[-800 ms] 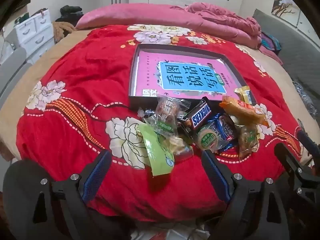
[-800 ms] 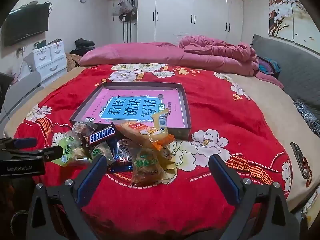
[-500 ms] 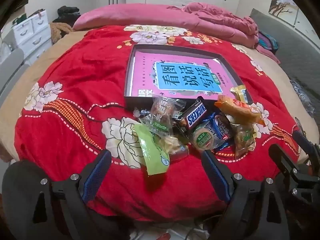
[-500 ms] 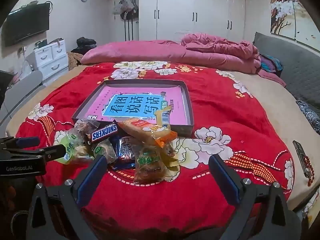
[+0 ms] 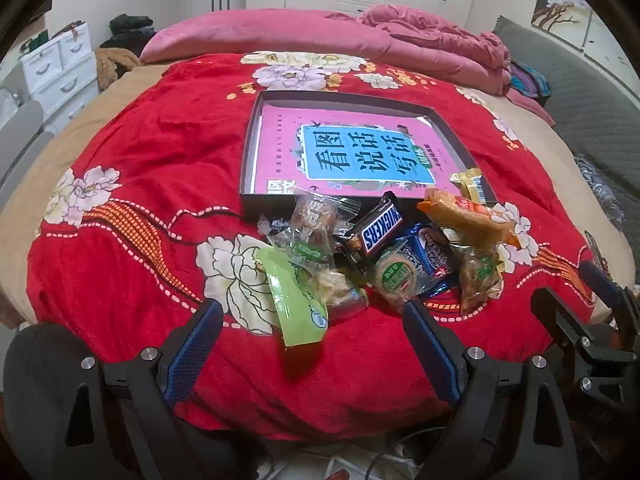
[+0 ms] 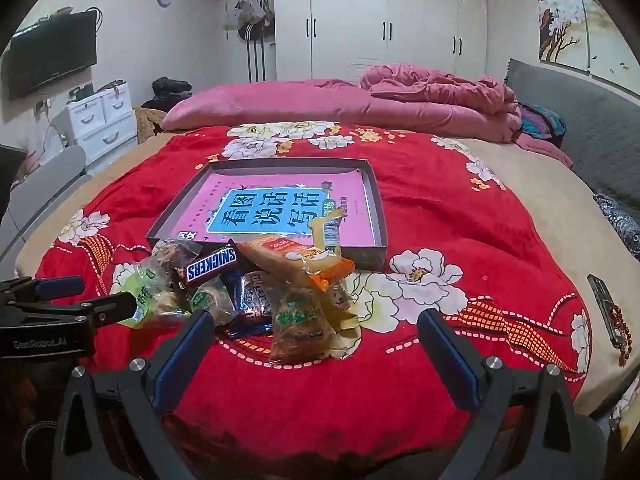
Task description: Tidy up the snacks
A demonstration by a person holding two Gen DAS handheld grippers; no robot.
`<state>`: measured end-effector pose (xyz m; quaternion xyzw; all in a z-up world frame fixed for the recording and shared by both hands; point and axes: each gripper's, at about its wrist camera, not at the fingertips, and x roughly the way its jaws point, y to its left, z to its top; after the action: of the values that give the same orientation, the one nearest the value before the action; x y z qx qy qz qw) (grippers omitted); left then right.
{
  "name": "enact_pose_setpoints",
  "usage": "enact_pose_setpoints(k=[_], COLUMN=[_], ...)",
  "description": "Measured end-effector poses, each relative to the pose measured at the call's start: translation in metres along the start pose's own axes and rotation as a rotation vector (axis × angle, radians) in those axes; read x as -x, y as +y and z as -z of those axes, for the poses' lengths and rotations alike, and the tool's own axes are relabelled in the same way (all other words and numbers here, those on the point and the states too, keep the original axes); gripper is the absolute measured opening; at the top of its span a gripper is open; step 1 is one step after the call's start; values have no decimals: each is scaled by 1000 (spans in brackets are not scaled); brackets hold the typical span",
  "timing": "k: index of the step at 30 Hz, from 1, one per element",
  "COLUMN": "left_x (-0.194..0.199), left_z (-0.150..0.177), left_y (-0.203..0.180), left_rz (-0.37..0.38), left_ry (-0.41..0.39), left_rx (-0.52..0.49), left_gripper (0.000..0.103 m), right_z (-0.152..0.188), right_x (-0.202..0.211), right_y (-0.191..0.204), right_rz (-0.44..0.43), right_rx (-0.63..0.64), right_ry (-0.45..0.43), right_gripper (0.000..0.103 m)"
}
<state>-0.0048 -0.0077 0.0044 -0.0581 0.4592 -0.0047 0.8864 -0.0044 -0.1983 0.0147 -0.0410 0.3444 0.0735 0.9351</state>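
A pile of wrapped snacks lies on the red floral bedspread in front of a shallow dark box (image 5: 249,148) (image 6: 378,216) lined with a pink book. The pile holds a Snickers bar (image 5: 380,229) (image 6: 212,265), a green packet (image 5: 294,300), an orange packet (image 5: 466,216) (image 6: 296,258), a blue packet (image 5: 434,254) and clear-wrapped pastries (image 6: 298,320). A yellow candy (image 5: 468,184) (image 6: 326,226) leans on the box's front right corner. My left gripper (image 5: 312,320) is open and empty just short of the green packet. My right gripper (image 6: 316,334) is open and empty, near the pastry packet.
Pink pillow and crumpled quilt (image 6: 400,100) lie at the bed's far end. A grey padded headboard (image 6: 580,120) runs along the right. White drawers (image 6: 104,120) and a wall TV (image 6: 52,60) stand at left. A dark phone-like object (image 6: 604,304) lies at the right bed edge.
Both grippers have edged a little closer to the snack pile and stayed open. The snacks and box have not moved.
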Motion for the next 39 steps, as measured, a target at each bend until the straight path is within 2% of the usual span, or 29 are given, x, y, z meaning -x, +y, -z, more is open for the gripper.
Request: enact_pose_setpoints(k=[39], left_x=[5], left_z=[4], left_y=[-6], left_rz=[7], left_ry=[-11], left_rx=[-20], left_gripper=[92], right_z=[0], right_x=[5], right_y=[-3], right_rz=[2], right_rx=[-11], right_ry=[-3], right_gripper=[102])
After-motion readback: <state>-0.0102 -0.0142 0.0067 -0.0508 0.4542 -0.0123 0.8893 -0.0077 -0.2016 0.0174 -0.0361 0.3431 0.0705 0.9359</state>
